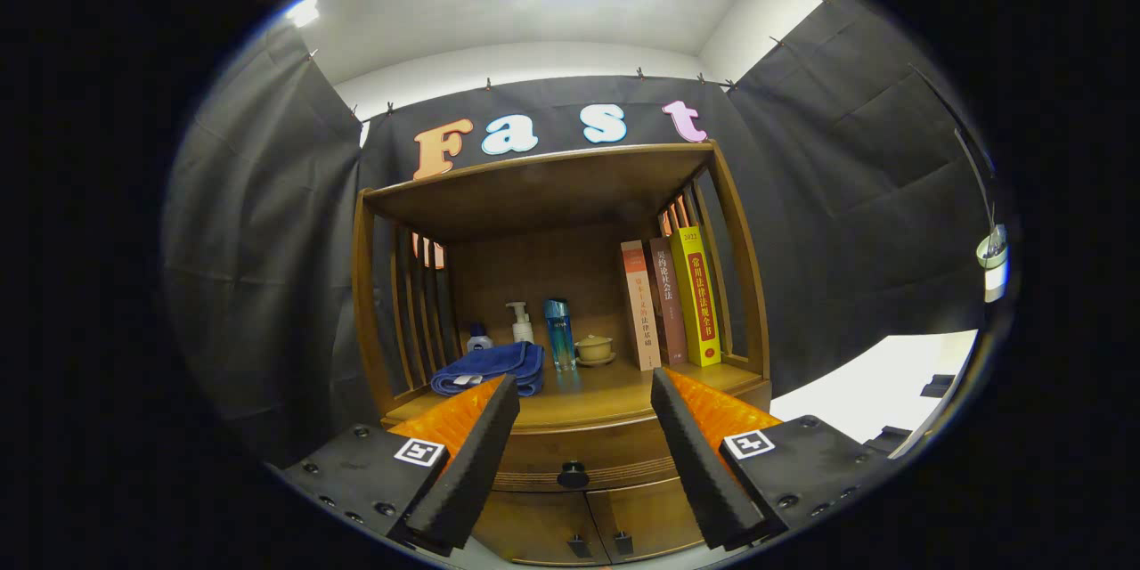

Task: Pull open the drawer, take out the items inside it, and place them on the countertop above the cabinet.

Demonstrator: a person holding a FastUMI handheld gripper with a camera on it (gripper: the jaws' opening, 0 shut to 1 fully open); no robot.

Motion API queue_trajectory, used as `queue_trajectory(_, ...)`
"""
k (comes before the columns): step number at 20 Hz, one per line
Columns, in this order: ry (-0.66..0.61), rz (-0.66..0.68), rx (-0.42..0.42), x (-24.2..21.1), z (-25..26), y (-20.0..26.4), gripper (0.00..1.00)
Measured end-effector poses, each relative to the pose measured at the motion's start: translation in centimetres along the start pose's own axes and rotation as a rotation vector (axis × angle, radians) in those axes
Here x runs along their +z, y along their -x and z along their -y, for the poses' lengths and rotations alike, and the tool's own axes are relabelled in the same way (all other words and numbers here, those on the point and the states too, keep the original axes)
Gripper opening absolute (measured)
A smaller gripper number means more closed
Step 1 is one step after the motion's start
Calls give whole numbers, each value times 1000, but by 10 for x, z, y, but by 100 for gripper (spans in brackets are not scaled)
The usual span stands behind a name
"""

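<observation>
2 fingers (pixel 499 427) spread, drawer knob (pixel 573 474) between.

I am seeing the gripper (pixel 583 396) standing with fingers spread, nothing lying between them and the drawer (pixel 588 454) with its knob (pixel 573 474). On the countertop (pixel 597 392), a towel (pixel 490 367), bottles (pixel 559 334), a cup (pixel 594 348) and books (pixel 670 303) are crowding the back; the front strip is lying bare.
</observation>
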State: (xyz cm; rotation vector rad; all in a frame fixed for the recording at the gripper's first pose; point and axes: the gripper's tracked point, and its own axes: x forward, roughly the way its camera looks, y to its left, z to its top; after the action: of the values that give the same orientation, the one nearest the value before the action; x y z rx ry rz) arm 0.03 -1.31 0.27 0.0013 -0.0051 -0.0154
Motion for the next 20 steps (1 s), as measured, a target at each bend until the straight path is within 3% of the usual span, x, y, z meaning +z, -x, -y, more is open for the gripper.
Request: queue_trajectory(20,-6,-21,-3,-13,3,-4,98)
